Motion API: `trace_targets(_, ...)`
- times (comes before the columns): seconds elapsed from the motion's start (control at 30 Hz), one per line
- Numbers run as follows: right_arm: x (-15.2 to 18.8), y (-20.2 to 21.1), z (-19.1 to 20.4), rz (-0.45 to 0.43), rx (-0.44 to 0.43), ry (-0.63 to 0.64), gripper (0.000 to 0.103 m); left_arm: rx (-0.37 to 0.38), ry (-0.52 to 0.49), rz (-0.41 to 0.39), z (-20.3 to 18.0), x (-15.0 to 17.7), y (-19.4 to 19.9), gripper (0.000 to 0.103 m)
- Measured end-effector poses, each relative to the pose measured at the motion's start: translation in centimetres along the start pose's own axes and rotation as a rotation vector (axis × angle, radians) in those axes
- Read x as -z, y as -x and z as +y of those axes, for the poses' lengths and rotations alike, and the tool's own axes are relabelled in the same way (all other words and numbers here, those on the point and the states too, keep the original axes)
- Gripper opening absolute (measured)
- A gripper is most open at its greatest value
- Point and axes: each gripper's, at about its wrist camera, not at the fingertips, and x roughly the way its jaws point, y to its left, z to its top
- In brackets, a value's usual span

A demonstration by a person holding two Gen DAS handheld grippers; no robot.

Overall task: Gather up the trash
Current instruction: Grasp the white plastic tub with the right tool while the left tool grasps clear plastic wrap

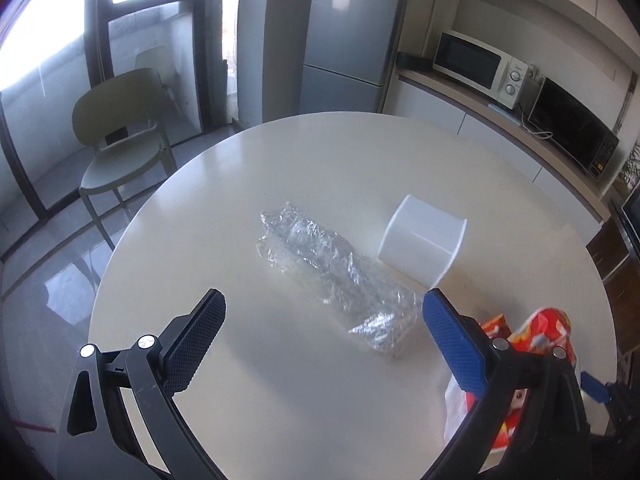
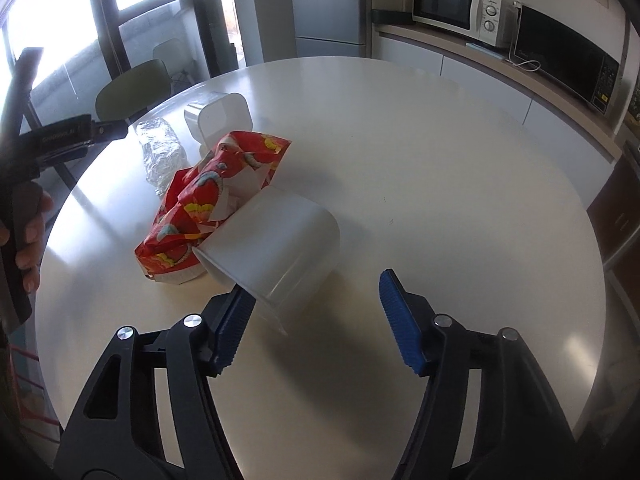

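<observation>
On the round white table (image 1: 304, 400) lies a crumpled clear plastic wrapper (image 1: 336, 276), also seen in the right wrist view (image 2: 160, 150). My left gripper (image 1: 324, 318) is open, hovering just before the wrapper's near end. A white square tub (image 1: 422, 236) lies on its side behind it; it also shows in the right wrist view (image 2: 222, 120). A red patterned wrapper (image 2: 208, 204) lies crumpled mid-table, partly visible past the left gripper's blue finger (image 1: 540, 330). A white cup (image 2: 276, 248) lies tipped over against it. My right gripper (image 2: 314, 314) is open, its left finger (image 2: 234, 326) close by the cup's rim.
A green chair (image 1: 120, 136) stands beyond the table's left edge by the windows. A counter with a white microwave (image 2: 456, 6) and a black oven (image 2: 568, 60) runs along the right. A fridge (image 1: 348, 32) stands behind the table.
</observation>
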Motion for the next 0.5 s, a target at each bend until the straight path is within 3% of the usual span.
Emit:
trace_targets(0.03,0.0,-0.2,0.0,0.005,0.000,-0.001,0.050,0.007,0.020,0.018,0.2,-0.3,-0.8,0.097)
trace_targets(0.1,0.2,-0.6,-0.1,0.011,-0.001,0.001,0.032,0.018,0.068,0.070,0.8,-0.9,-2.7,0.097)
trace_targets(0.27,0.5,-1.1,-0.4,0.022,-0.014,0.009,0.008,0.049,0.121,0.134,1.4,-1.2,-5.3,0.095)
trace_targets(0.33,0.6,-1.2,-0.5,0.019,-0.009,0.012,0.003,0.081,0.132,0.160,1.4,-1.0,-5.9,0.091)
trace_targets(0.5,0.8,-1.2,-0.8,0.009,-0.007,0.000,0.002,0.120,0.133,0.181,1.2,-0.7,-7.0,0.083)
